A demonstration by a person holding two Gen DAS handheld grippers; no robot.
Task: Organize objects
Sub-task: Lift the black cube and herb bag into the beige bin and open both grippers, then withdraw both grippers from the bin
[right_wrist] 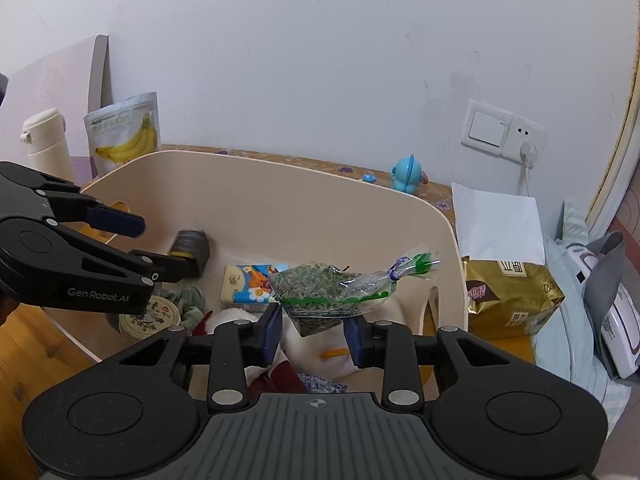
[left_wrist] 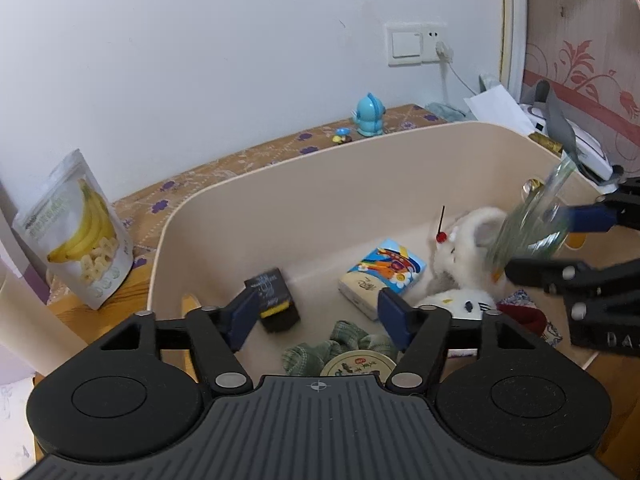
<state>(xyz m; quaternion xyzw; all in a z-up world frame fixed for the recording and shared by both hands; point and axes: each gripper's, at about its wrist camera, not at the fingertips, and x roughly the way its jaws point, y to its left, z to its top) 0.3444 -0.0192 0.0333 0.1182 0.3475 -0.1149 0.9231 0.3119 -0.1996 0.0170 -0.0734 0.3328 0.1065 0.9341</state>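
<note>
A beige plastic bin holds a black box, a colourful tissue pack, a white plush toy, green cloth and a round tin. My right gripper is over the bin; a clear bag of green dried leaves sits between its parted fingers, blurred in the left wrist view. I cannot tell if the pads still touch the bag. My left gripper is open and empty above the bin's near side.
A banana chip pouch stands left of the bin beside a cream flask. A blue toy figure stands behind the bin. A gold snack bag, white paper and a white device lie to the right.
</note>
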